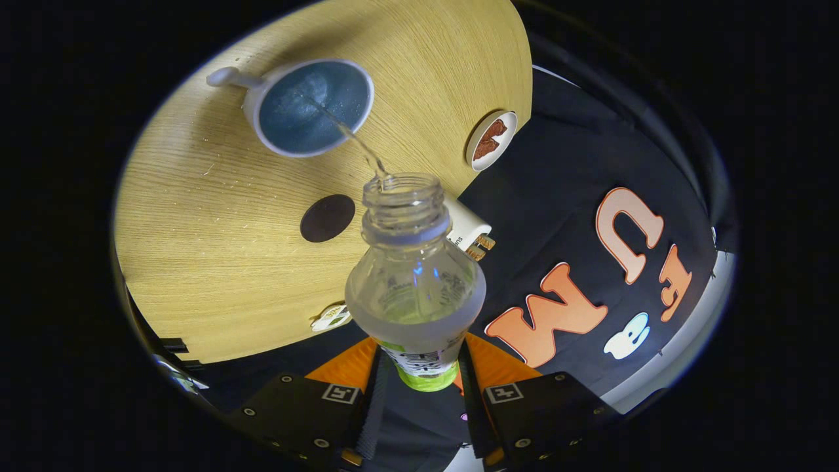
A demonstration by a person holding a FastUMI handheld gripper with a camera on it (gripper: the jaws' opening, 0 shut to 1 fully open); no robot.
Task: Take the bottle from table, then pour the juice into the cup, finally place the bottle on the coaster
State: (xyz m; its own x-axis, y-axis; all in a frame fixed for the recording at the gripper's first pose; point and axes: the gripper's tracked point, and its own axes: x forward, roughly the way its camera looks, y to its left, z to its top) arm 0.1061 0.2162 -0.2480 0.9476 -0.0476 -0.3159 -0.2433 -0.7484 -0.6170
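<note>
Pour step under way. My gripper (419, 383) is clamped on the bottle (415, 288): both fingers press its lower body, one on each side, with the green-labelled base sitting between them.

Key relation: the bottle's long axis runs straight ahead from my fingers, neck forward and tipped down toward the cup (308, 108). The cup lies beyond the bottle mouth, ahead and a little to the left. A thin clear stream (357, 144) leaves the open mouth and lands inside the cup's rim. The cup handle points away to the far left.

Little liquid shows in the bottle body; I judge the pour to be near its end.

For the last step: the dark round coaster (327, 217) lies on the table (196, 262), just left of the bottle neck and nearer to me than the cup. The bottle must come upright before I carry it there.

Counts:
- bottles 1
- cups 1
- dark coasters 1
- round white disc with a brown figure (491, 139) at the table edge, ahead right, 1
- small white items at the table edge: 2, kind unclear
</note>
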